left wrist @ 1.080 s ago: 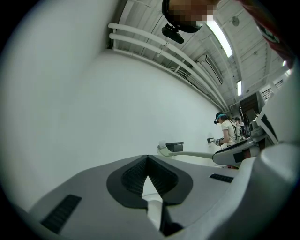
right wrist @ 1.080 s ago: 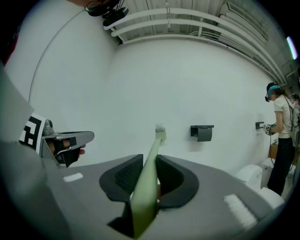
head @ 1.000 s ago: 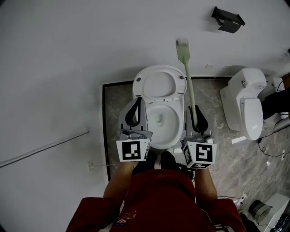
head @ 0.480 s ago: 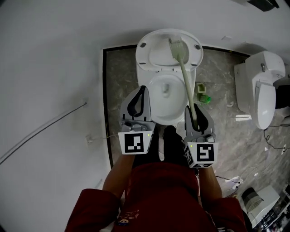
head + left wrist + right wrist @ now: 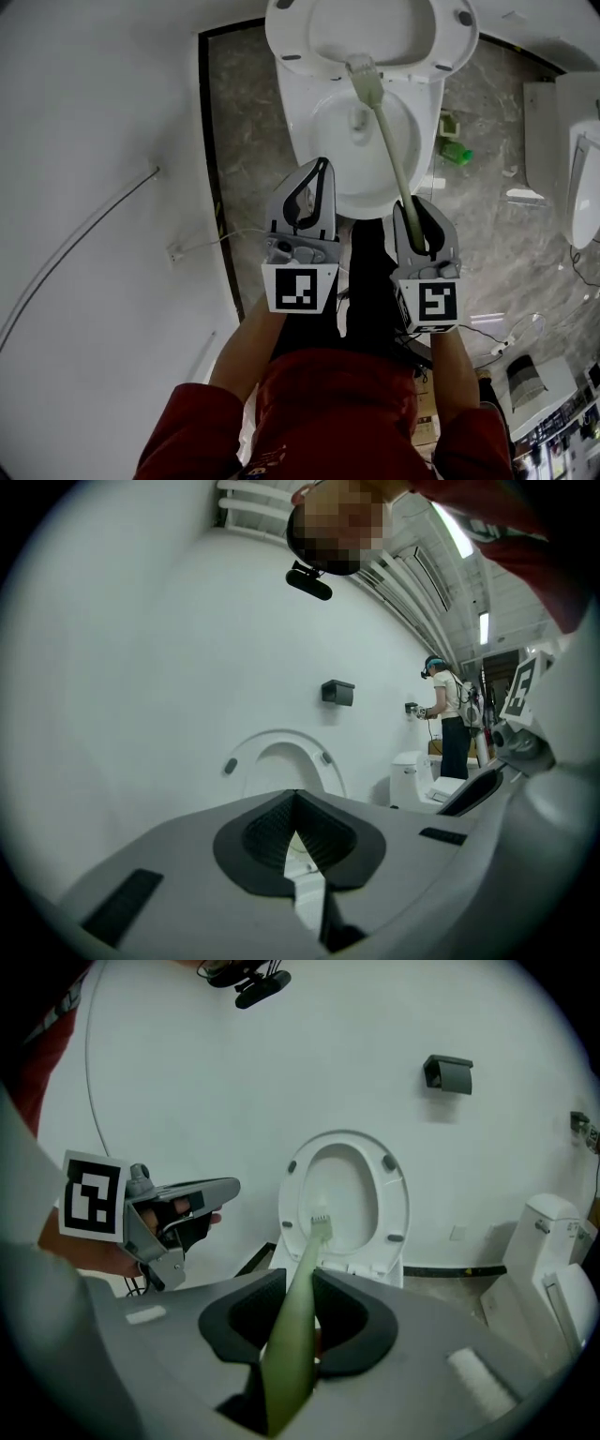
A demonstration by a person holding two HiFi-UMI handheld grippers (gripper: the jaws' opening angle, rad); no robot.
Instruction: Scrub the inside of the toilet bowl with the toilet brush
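Now right hand-held gripper (image 5: pixel 413 217) clamped on toilet brush (image 5: pixel 387 139), bristles over toilet bowl (image 5: pixel 366 187) rear; left hand-held gripper (image 5: pixel 322 169) closed, empty, beside bowl.

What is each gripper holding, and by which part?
The right gripper holds the toilet brush by the near end of its handle; the left gripper is shut, empty.

Even bright indoor light, soft shadows, fisheye-warped dark edges

A green object (image 5: pixel 457 153) lies on the marble floor (image 5: pixel 239 131) ahead of the right tool (image 5: pixel 421 208), slightly right. A second toilet (image 5: pixel 581 178) stands farther right, and a black holder (image 5: pixel 448 1073) hangs on the wall beyond.
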